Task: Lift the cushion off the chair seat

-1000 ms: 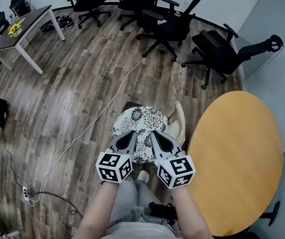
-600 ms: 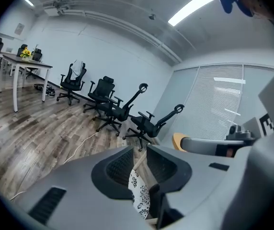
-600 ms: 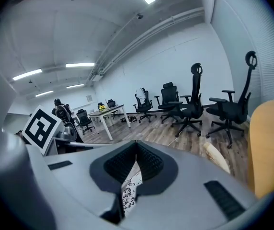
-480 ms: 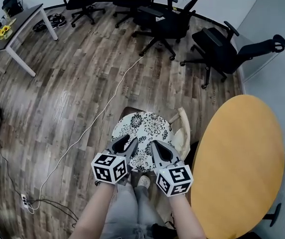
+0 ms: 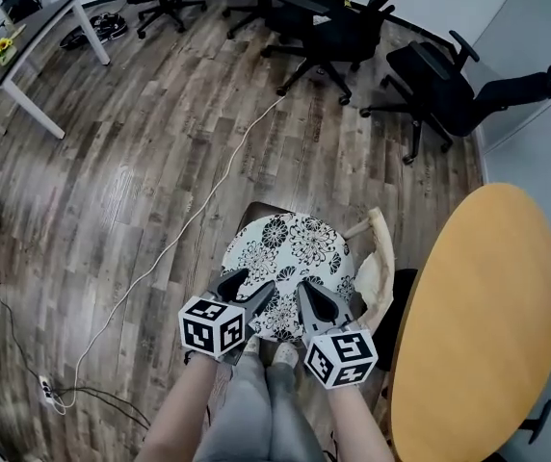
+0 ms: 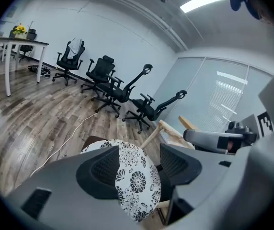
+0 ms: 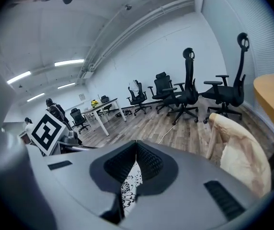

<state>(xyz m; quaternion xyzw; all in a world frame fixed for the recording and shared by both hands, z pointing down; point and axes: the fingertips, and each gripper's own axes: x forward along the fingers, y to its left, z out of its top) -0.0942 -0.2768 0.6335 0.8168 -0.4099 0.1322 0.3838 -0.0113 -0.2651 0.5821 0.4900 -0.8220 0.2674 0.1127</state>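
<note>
- The round floral cushion point(image 5: 290, 248) lay flat on the chair seat point(image 5: 255, 209), low in the centre of the head view, just above both grippers and about equally near each.
- The left gripper point(image 5: 249, 292) was released, its jaws opening, the cushion's near edge in the gap but untouched by the pads.
- The right gripper point(image 5: 306, 295) was clenched tip to tip, floral print showing only through the slot beneath.
- Being round, the cushion offered no long axis.
- The 2 grippers hid its near rim, and only 1 dark corner of the seat showed.
</note>
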